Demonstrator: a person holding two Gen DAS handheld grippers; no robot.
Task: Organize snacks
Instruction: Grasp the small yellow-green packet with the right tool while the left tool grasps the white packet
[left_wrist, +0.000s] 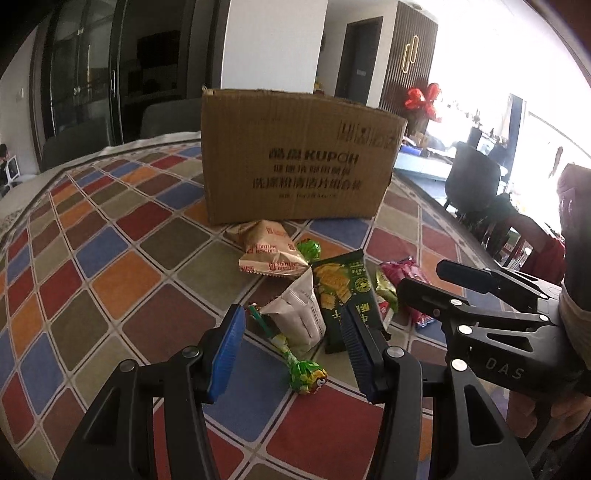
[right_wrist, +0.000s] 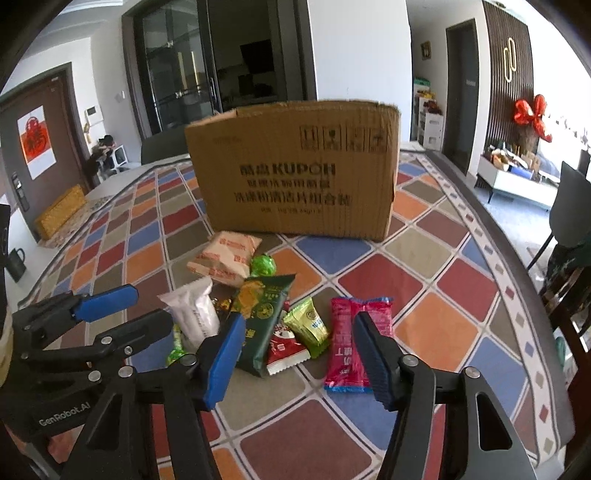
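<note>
Snack packets (right_wrist: 258, 306) lie heaped mid-frame before the brown cardboard box (right_wrist: 295, 170); both blue-padded tongs, left (left_wrist: 291, 350) and right (right_wrist: 299, 354), angle downward, apart, empty; the pink packet (right_wrist: 354, 343) runs lengthwise away from the camera.

We hold a gripper in each hand, both tilted downward and set side by side. Our left gripper (left_wrist: 293, 347) has its jaws parted, the blue pads (left_wrist: 227, 354) facing each other with nothing pressed between them. Our right gripper (right_wrist: 299, 358) likewise stands with its jaws apart and nothing clamped. Seen from the left wrist, the right gripper's black frame lies just to the right of our left jaws, with part of our right hand (left_wrist: 539, 410) behind it. Seen from the right wrist, the left gripper reaches in just to the left of our right jaws.
</note>
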